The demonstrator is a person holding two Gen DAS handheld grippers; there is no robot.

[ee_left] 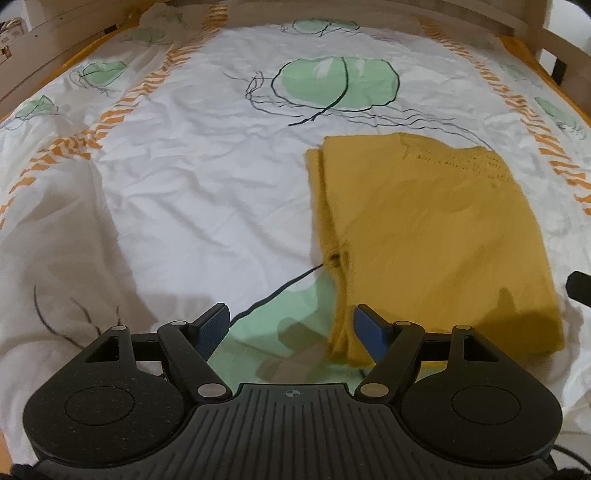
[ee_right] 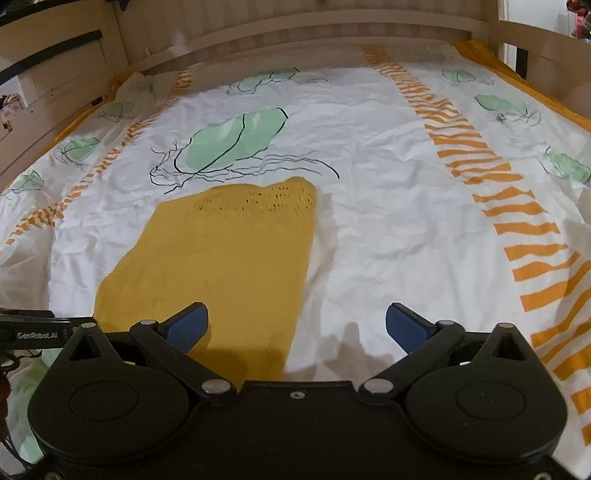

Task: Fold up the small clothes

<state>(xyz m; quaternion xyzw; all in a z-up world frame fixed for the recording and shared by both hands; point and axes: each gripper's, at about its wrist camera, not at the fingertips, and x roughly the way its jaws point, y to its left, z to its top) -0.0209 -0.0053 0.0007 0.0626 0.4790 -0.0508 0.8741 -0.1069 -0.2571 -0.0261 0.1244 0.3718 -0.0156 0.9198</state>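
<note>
Lower frame, left wrist view: your left gripper (ee_left: 291, 330), blue pads (ee_left: 212, 328) spread wide apart with nothing between them. The right-hand pad sits over the near left corner of the sweater (ee_left: 424, 236); whether it touches the cloth cannot be told.

Centre right, same view: the sweater, mustard yellow knit, lies folded into a rough rectangle on the sheet (ee_left: 207, 177). A narrow folded layer runs down its left edge, and an openwork band crosses its far end. A dark bit of your other tool shows at the right edge of the frame.

Lower frame, right wrist view: your right gripper (ee_right: 297, 326), pads (ee_right: 404, 326) likewise wide apart and holding nothing. The left-hand pad lies over the sweater's (ee_right: 221, 258) near end; the right-hand pad lies over bare sheet (ee_right: 388, 229).

Centre left, right wrist view: the sweater reaches from the gripper toward mid-frame, its openwork band at the far end.

Background, both views: the sheet is white and wrinkled, printed with green shapes, black lines and orange stripes. A wooden frame (ee_right: 295, 33) bounds it along the upper edge.
</note>
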